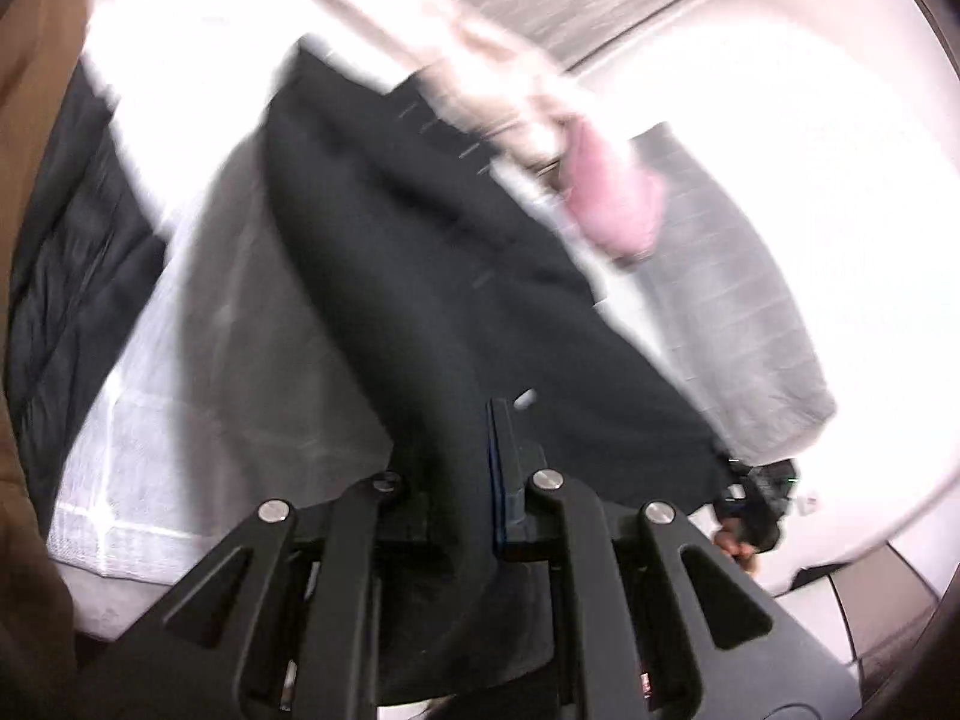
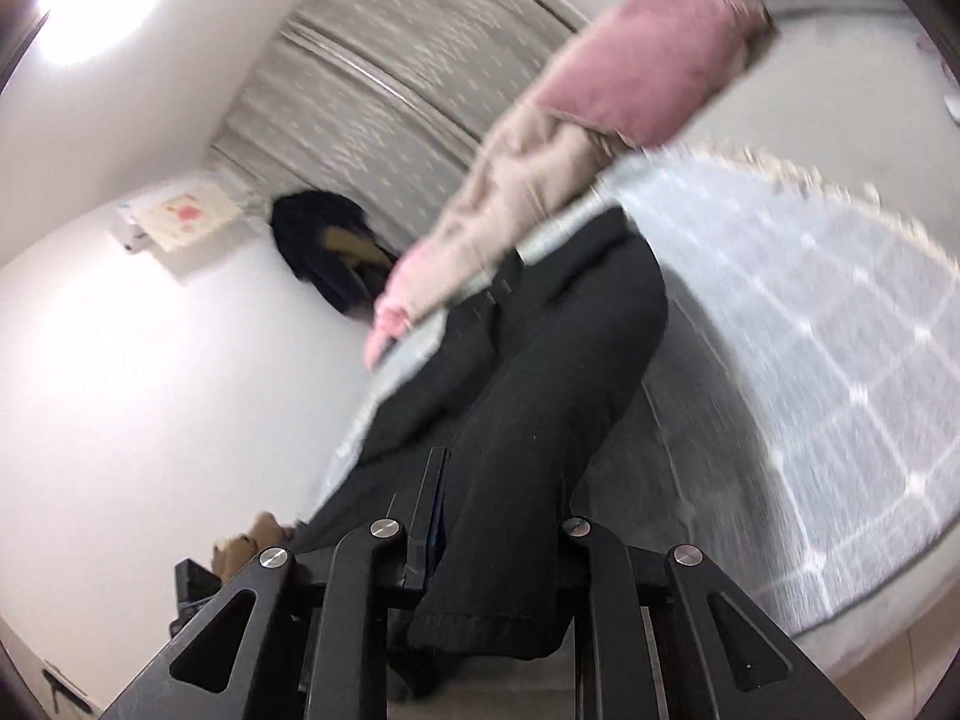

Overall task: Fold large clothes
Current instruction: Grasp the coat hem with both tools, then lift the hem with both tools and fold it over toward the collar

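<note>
The left gripper (image 1: 474, 480) has its jaws pinching a fold of the black garment (image 1: 420, 276), which runs forward and away from between the jaws and spreads over the bed (image 1: 180, 396) ahead. The right gripper (image 2: 480, 516) likewise has its jaws pinching the black garment (image 2: 540, 384); the cloth's hemmed edge hangs down behind the jaws, toward the camera, while the rest stretches ahead of them. Beyond the jaws in both views, a beige and pink garment (image 2: 540, 180) lies across the far end of the black cloth, blurred. To the right of the right jaws lies a grey checked blanket (image 2: 840, 348) on the bed.
</note>
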`<state>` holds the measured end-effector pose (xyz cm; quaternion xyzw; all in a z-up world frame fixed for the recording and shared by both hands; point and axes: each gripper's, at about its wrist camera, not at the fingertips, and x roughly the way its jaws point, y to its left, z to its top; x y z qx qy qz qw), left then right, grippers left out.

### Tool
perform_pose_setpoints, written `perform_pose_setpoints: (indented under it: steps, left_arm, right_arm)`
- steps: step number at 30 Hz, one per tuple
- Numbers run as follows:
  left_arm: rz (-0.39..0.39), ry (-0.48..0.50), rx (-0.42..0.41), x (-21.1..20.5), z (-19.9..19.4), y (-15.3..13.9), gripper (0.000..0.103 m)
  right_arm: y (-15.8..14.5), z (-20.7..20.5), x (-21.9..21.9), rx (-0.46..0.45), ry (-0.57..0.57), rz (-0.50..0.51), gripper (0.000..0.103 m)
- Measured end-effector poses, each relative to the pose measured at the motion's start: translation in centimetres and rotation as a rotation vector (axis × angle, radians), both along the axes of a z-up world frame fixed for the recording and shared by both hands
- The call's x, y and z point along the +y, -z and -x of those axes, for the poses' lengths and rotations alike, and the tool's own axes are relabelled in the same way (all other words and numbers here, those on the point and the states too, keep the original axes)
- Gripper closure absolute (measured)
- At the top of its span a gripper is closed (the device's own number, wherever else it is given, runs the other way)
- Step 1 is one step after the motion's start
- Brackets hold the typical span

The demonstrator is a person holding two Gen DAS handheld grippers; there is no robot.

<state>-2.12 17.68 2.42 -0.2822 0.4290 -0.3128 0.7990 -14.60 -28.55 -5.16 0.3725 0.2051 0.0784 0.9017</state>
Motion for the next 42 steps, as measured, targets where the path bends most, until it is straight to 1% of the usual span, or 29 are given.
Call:
perform_pose_setpoints:
  steps: [1, 2, 3, 4, 5, 9, 11, 13, 14, 15, 16, 17, 20, 21, 23, 25, 27, 30, 31, 32, 33, 35, 36, 37, 38, 39, 40, 41, 42]
  left_arm:
    - [0.019, 0.004, -0.050, 0.2, 0.9, -1.9, 0.090]
    - [0.030, 0.005, -0.079, 0.5, 1.3, -3.0, 0.091]
    - [0.052, 0.006, -0.123, 1.0, 2.2, -4.6, 0.091]
    - [0.065, 0.007, -0.145, 1.5, 2.8, -5.4, 0.092]
    - [0.094, 0.006, -0.187, 2.3, 3.7, -6.9, 0.092]
    - [0.172, 0.015, -0.302, 4.8, 5.4, -9.7, 0.092]
    - [0.189, 0.007, -0.338, 5.4, 5.3, -10.6, 0.092]
    - [0.145, -0.032, -0.355, 5.5, 4.7, -10.8, 0.091]
    - [0.097, -0.064, -0.360, 5.3, 3.8, -10.9, 0.091]
    - [0.064, -0.085, -0.356, 4.7, 3.0, -10.6, 0.091]
    - [0.014, -0.117, -0.343, 4.0, 1.4, -10.3, 0.091]
    - [-0.019, -0.141, -0.332, 3.3, 0.2, -10.2, 0.091]
    - [-0.059, -0.203, -0.321, 1.6, -3.8, -9.7, 0.091]
    - [-0.075, -0.229, -0.323, 1.1, -4.5, -9.5, 0.091]
    - [-0.119, -0.291, -0.311, -0.1, -8.4, -9.1, 0.091]
    - [-0.156, -0.334, -0.290, -1.1, -11.2, -8.2, 0.091]
    - [-0.202, -0.364, -0.268, -1.7, -13.8, -7.1, 0.091]
    - [-0.278, -0.387, -0.200, -3.2, -19.2, -3.6, 0.088]
    - [-0.303, -0.384, -0.169, -3.6, -20.6, -2.3, 0.088]
    - [-0.323, -0.381, -0.140, -4.0, -21.7, -1.1, 0.087]
    - [-0.365, -0.377, -0.098, -4.5, -23.1, 0.6, 0.085]
    - [-0.436, -0.364, -0.009, -5.1, -24.7, 3.3, 0.078]
    - [-0.449, -0.366, 0.021, -5.1, -24.9, 4.3, 0.072]
    - [-0.446, -0.364, 0.028, -5.0, -24.9, 4.6, 0.064]
    - [-0.427, -0.357, 0.027, -4.8, -24.5, 4.9, 0.060]
    - [-0.418, -0.352, 0.026, -4.7, -24.3, 5.0, 0.052]
    - [-0.404, -0.348, 0.018, -4.6, -23.8, 4.6, 0.043]
    - [-0.395, -0.354, 0.003, -4.4, -23.5, 4.3, 0.037]
    - [-0.388, -0.368, -0.019, -4.2, -22.9, 3.8, 0.028]
  right_arm:
    - [-0.7, 0.2, 0.2, -0.023, 0.006, 0.003, 0.084]
    - [-1.5, 0.4, 0.3, -0.049, 0.014, 0.006, 0.084]
    - [-2.4, 1.2, 0.2, -0.076, 0.023, 0.009, 0.084]
    - [-3.3, 2.0, 0.1, -0.103, 0.032, 0.011, 0.084]
    - [-4.4, 3.4, -0.6, -0.133, 0.042, 0.012, 0.084]
    - [-8.0, 7.1, -1.3, -0.212, 0.091, 0.026, 0.084]
    - [-9.7, 8.5, -1.1, -0.258, 0.123, 0.050, 0.084]
    - [-11.3, 8.6, -1.2, -0.271, 0.156, 0.071, 0.084]
    - [-11.8, 8.7, -1.5, -0.265, 0.166, 0.082, 0.084]
    - [-12.1, 7.9, -1.5, -0.248, 0.176, 0.101, 0.084]
    - [-12.2, 6.7, -1.5, -0.223, 0.192, 0.113, 0.084]
    - [-12.3, 5.7, -1.4, -0.204, 0.205, 0.114, 0.084]
    - [-12.2, 1.0, -1.4, -0.163, 0.246, 0.133, 0.084]
    - [-12.2, -0.5, -1.4, -0.153, 0.260, 0.138, 0.084]
    - [-12.2, -3.7, -1.6, -0.151, 0.282, 0.145, 0.083]
    - [-12.0, -7.3, -1.7, -0.141, 0.303, 0.183, 0.083]
    - [-11.1, -11.6, -1.9, -0.110, 0.301, 0.193, 0.082]
    - [-9.0, -16.9, -2.6, -0.048, 0.276, 0.181, 0.080]
    - [-8.0, -18.6, -2.7, -0.021, 0.268, 0.181, 0.077]
    - [-6.7, -20.6, -2.9, 0.013, 0.256, 0.180, 0.076]
    - [-5.3, -22.3, -3.0, 0.053, 0.249, 0.185, 0.075]
    - [-1.8, -25.1, -3.2, 0.141, 0.236, 0.200, 0.065]
    - [-0.3, -25.8, -3.3, 0.174, 0.228, 0.192, 0.054]
    - [1.2, -26.7, -3.7, 0.224, 0.201, 0.168, 0.048]
    - [2.3, -27.1, -4.2, 0.255, 0.169, 0.136, 0.048]
    - [3.0, -27.4, -4.8, 0.267, 0.138, 0.093, 0.046]
    - [3.3, -27.2, -5.7, 0.250, 0.118, 0.039, 0.044]
    - [3.3, -27.0, -6.2, 0.233, 0.120, 0.013, 0.043]
    - [3.2, -26.5, -7.0, 0.211, 0.143, -0.010, 0.041]
